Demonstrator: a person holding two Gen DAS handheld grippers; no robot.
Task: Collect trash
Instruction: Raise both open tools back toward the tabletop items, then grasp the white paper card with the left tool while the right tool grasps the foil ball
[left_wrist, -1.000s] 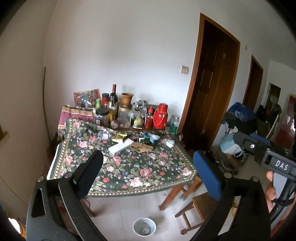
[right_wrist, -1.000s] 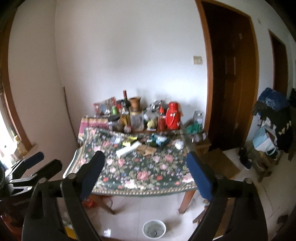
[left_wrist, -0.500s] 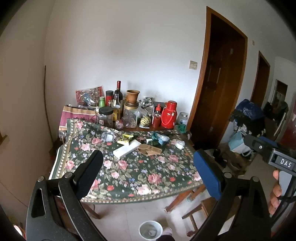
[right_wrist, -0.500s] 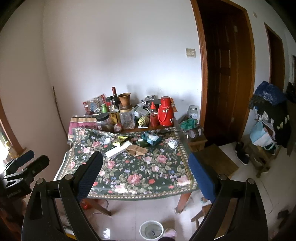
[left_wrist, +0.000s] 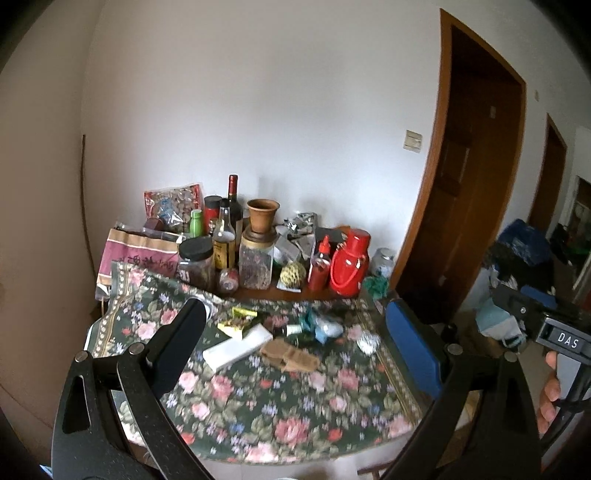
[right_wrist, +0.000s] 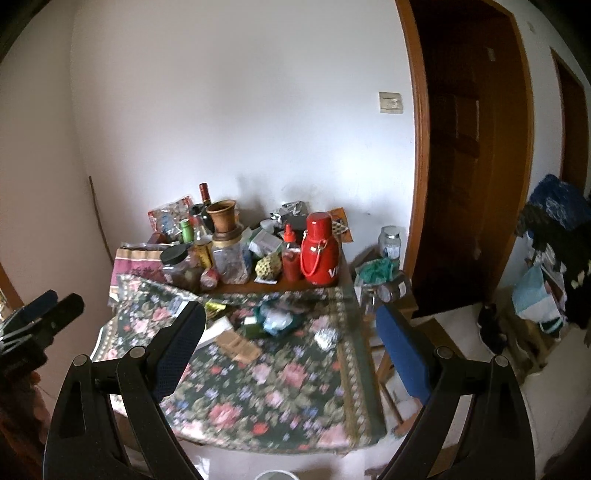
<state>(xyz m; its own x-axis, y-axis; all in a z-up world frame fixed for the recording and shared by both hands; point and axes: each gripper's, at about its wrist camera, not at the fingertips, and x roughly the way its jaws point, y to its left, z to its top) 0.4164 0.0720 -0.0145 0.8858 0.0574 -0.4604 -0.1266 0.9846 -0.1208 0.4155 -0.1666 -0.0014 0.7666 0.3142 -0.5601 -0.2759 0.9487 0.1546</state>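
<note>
Since the earlier frames I have brought both grippers closer to the table (left_wrist: 258, 424); it fills more of each view, and the white bucket on the floor has dropped almost out of frame. My left gripper (left_wrist: 295, 347) hangs above the near edge of the flowered cloth, fingers spread wide, nothing between them. My right gripper (right_wrist: 291, 345) is likewise spread and empty, over the cloth's front half.

The trash lies mid-table, ahead of both grippers: a white flat box (left_wrist: 238, 347), a brown cardboard scrap (left_wrist: 290, 356) just beside it, a yellow wrapper (left_wrist: 236, 321) behind the box, crumpled teal packaging (left_wrist: 319, 326) and a foil ball (left_wrist: 367, 341) toward the right edge. Behind them, against the wall, stand jars, bottles and a red flask (left_wrist: 349, 266). The right gripper's body and a hand (left_wrist: 550, 391) show at the left view's right edge.
</note>
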